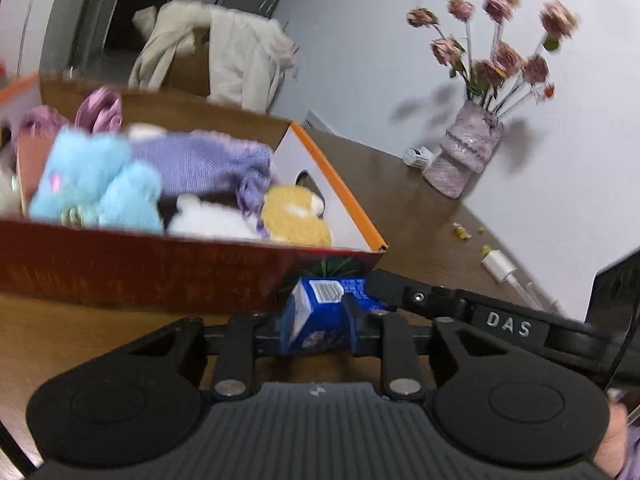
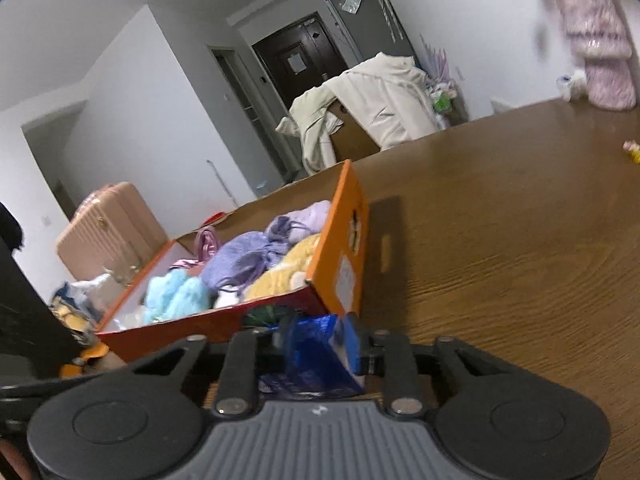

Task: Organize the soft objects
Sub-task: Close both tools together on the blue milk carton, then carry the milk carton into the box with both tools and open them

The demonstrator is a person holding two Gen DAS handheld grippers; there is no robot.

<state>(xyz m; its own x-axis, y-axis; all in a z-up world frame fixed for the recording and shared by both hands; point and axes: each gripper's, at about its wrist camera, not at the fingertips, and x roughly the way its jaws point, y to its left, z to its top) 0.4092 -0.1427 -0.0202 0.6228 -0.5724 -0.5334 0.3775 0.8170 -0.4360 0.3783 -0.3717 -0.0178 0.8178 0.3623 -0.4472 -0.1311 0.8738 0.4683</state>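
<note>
Left wrist view: a blue packet [image 1: 316,316] sits clamped between the left gripper [image 1: 316,322] tongs, just in front of an orange-edged cardboard box [image 1: 160,276] on a brown wooden table [image 1: 420,208]. The box holds a light blue plush [image 1: 96,176], purple knitwear [image 1: 200,164] and a yellow plush [image 1: 294,216]. The right gripper [image 2: 320,354] tongs also pinch the blue packet.

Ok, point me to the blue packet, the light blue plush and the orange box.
blue packet [image 1: 316,316], left wrist view, its front face between the fingers.
light blue plush [image 1: 92,176], left wrist view, middle of its fluffy body.
orange box [image 2: 344,256], right wrist view, its orange end wall.
</note>
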